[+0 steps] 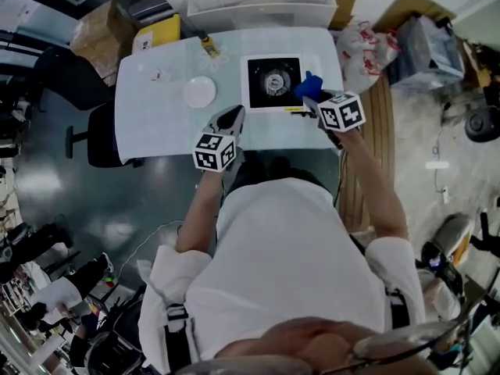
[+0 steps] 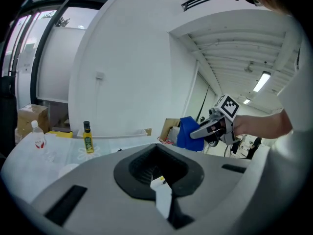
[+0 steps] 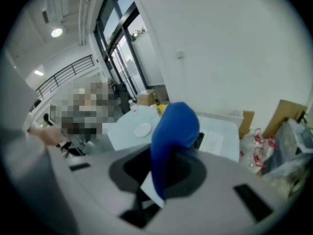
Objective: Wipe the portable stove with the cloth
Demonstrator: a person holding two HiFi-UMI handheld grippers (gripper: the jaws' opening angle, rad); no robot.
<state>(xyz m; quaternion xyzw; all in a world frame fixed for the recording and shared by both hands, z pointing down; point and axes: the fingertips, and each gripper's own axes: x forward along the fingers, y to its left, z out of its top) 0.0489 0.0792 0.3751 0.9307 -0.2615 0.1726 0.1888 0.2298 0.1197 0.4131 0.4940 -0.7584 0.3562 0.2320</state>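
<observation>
While our right hand-held gripper (image 1: 312,98) grips the bunched blue cloth (image 3: 173,131) at the near right corner of the square white portable stove with its black burner (image 1: 273,80), we judge the wiping about to begin; whether cloth touches stove, we cannot tell. Our left hand-held gripper (image 1: 231,120) hovers over the pale table (image 1: 156,108) near the stove's left corner, jaws together on nothing, seemingly kept clear.

Portable stove (image 1: 273,80) on table (image 1: 156,127) upper centre of frame, plate (image 1: 200,92) left of it, bottle (image 1: 211,48) behind at far edge, cloth (image 1: 307,87) in right gripper (image 1: 311,98) at stove's right edge, left gripper (image 1: 232,119) lower left of stove
</observation>
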